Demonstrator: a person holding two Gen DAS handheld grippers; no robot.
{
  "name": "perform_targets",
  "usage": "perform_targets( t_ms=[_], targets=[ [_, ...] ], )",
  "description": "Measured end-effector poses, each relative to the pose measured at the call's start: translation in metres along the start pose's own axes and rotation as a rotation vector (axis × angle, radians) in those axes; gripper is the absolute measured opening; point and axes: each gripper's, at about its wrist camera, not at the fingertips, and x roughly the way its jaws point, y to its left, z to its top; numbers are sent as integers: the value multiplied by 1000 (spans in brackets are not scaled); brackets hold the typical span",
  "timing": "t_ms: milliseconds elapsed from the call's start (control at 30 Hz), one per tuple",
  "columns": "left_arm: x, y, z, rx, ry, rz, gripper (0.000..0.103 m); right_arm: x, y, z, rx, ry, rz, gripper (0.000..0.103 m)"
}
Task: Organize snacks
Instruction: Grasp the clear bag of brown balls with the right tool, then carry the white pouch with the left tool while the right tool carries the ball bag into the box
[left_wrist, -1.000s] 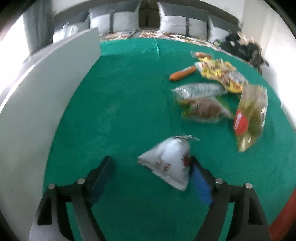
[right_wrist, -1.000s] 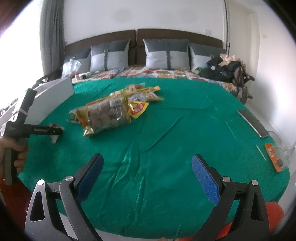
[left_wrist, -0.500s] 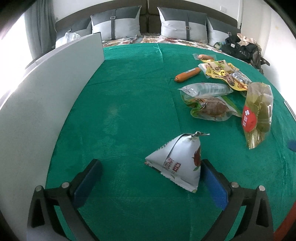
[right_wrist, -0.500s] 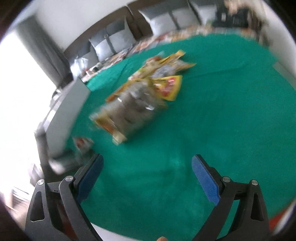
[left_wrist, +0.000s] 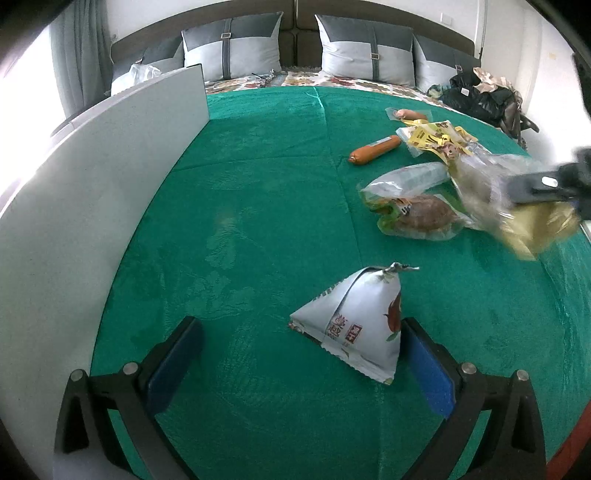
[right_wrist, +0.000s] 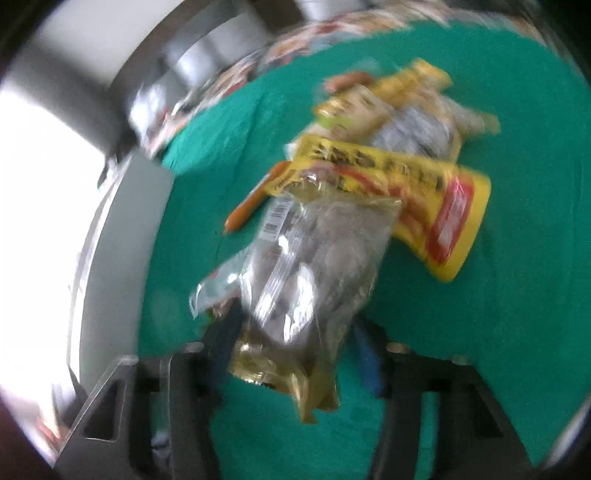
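Most of both views is filled by the green cloth (left_wrist: 258, 221), and its widest bare stretch lies in the left wrist view from the centre up to the pillows (left_wrist: 362, 48) at the top. A grey-white board (left_wrist: 92, 177) walls off the whole left side there; its lower end is cut off by the frame edge. At the upper right the snacks lie in a heap: a yellow packet (left_wrist: 436, 138), an orange sausage (left_wrist: 375, 149) apart to its left, a clear pouch (left_wrist: 406, 179) and a green-edged packet (left_wrist: 417, 218) touching below it.

The right wrist view is smeared by blur, so labels cannot be read. A clear bag with gold ends (right_wrist: 314, 273) fills its centre, lying over a red-and-yellow packet (right_wrist: 424, 199). The right gripper (right_wrist: 295, 343) has just been closing, and its jaws stand narrow with the bag's lower end between them; the bag hides the pads (right_wrist: 365, 362), yet they seem to press on it. From the left wrist this gripper is a dark blur at the right edge.

In the lower middle of the left wrist view stands a white pyramid snack pouch (left_wrist: 358, 321). The left gripper (left_wrist: 299, 365) has just opened to its widest, empty, its right pad beside the pouch and bare cloth before the left pad.
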Motion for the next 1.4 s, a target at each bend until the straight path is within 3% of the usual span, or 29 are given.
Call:
perform_targets(
  t_ms=[133, 200, 300, 400, 500, 600, 733, 833, 900, 967, 1100, 1200, 1300, 1400],
  targets=[
    [0, 0, 0, 0, 0, 0, 103, -26, 1, -6, -209, 112, -83, 50],
    [0, 0, 0, 0, 0, 0, 103, -32, -8, -14, -230, 155, -94, 52],
    [0, 0, 0, 0, 0, 0, 103, -39, -41, -35, -164, 168, -103, 79],
    [0, 0, 0, 0, 0, 0, 103, -51, -69, -46, -45, 121, -67, 78],
    [0, 0, 0, 0, 0, 0, 103, -66, -74, -49, -10, 64, -49, 80],
    [0, 0, -1, 0, 0, 0, 103, -65, -58, -40, -103, 36, -78, 85],
    [0, 0, 0, 1, 0, -1, 103, -34, -30, -36, -308, 101, -167, 85],
    [0, 0, -1, 0, 0, -1, 103, -6, -18, -44, -408, 139, -303, 86],
    [0, 0, -1, 1, 0, -1, 103, -3, -23, -47, -371, 123, -292, 84],
    [0, 0, -1, 0, 0, -1, 103, -4, -36, -50, -281, 116, -240, 64],
    [0, 0, -1, 0, 0, 0, 103, -25, -56, -66, -190, 58, -209, 61],
    [0, 0, -1, 1, 0, -1, 103, -42, -70, -90, -155, 14, -232, 61],
    [0, 0, 0, 18, 17, -11, 103, -48, -81, -108, -130, 15, -220, 69],
    [1, -1, 6, 51, 93, -35, 102, -53, -84, -108, -119, 47, -201, 81]
  ],
)
